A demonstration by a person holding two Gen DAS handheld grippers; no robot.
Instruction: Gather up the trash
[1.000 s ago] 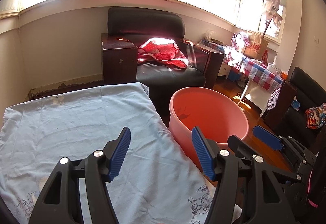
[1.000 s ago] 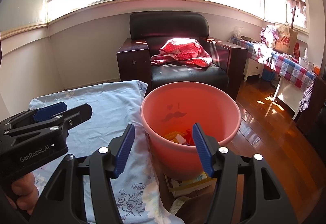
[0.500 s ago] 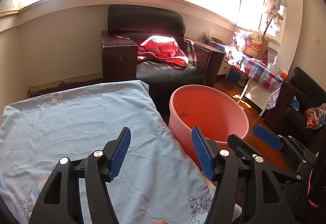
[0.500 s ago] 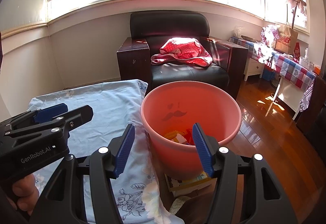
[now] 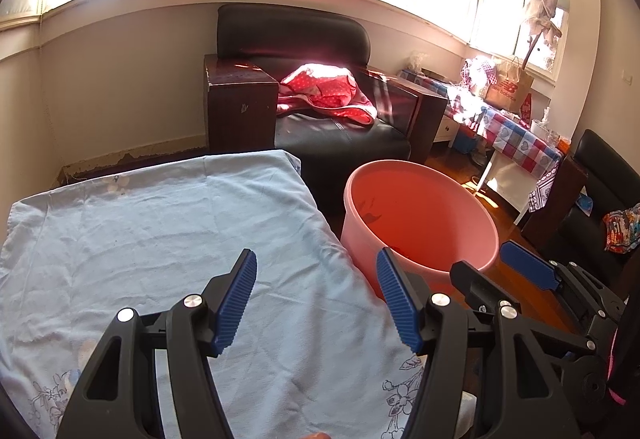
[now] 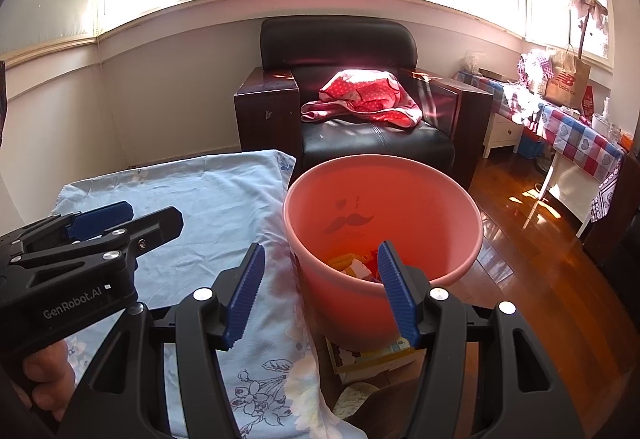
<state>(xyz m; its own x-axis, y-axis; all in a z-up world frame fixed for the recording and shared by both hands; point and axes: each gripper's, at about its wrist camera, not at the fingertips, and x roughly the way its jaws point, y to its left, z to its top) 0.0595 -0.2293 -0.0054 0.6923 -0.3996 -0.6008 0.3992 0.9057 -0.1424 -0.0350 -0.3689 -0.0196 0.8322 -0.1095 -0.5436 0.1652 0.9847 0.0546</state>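
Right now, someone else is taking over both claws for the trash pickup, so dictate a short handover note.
Left claw: open, empty, above the blue cloth on the table.
Right claw: open, empty, by the near rim of the pink bucket.
Bucket stands on the floor beside the table; scraps of trash lie in its bottom.
No loose trash shows on the cloth.
Left: check around the table for more, such as the papers under the bucket.

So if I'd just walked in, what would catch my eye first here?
Probably the big pink bucket on the wooden floor, with scraps of trash in its bottom, right beside the table draped in a pale blue cloth. Behind it, a red polka-dot cloth lies sunlit on the black armchair. Both grippers, left and right, are open and empty.
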